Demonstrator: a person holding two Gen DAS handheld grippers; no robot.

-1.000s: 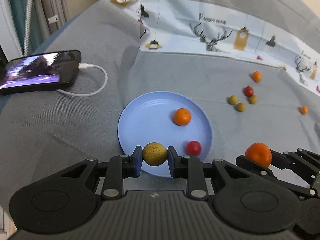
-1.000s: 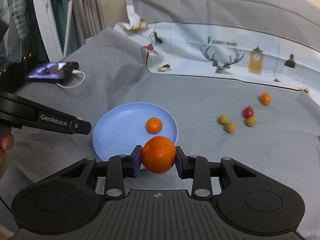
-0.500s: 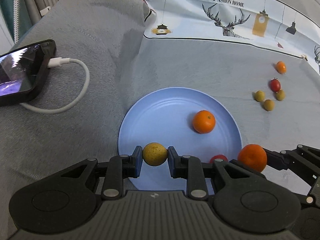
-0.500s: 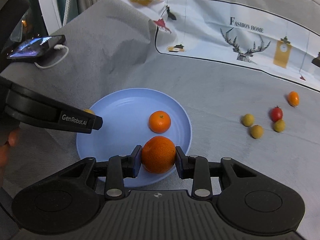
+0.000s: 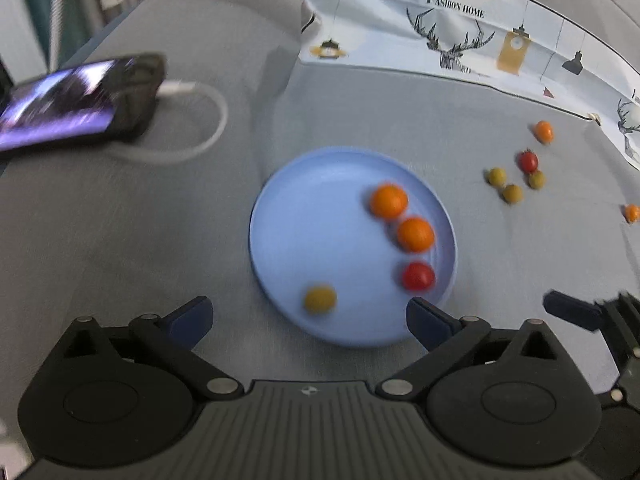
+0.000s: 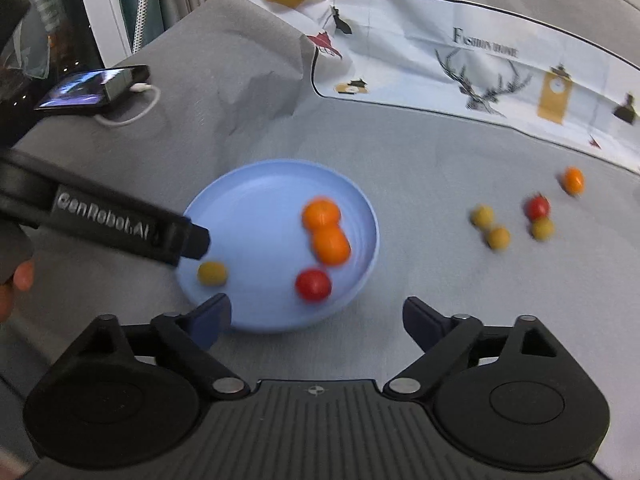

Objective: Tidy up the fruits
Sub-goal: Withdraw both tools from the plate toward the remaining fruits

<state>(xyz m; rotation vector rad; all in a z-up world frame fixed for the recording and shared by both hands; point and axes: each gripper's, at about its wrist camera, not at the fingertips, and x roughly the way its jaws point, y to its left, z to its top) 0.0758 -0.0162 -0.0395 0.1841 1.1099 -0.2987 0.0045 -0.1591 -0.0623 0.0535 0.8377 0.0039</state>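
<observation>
Fruits (image 5: 415, 234) lie on blue plate (image 5: 304, 216); both tools opening, empty.

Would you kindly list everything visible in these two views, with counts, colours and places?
Plate: one, light blue, centre of the grey cloth.
Oranges: two, orange, side by side on the plate.
Red fruit: one, on the plate near its rim.
Yellow-green fruit: one, on the plate's near edge.
Loose fruits: six on the cloth right of the plate; three yellow-green, one red, two small orange.
Phone: one, black, screen lit, far left.
Cable: one, white, plugged into the phone.
Printed cloth: one, white with deer, at the back.
Left hand-held gripper: black, jaws opening, nothing between them.
Right hand-held gripper: black, jaws opening, empty.
</observation>
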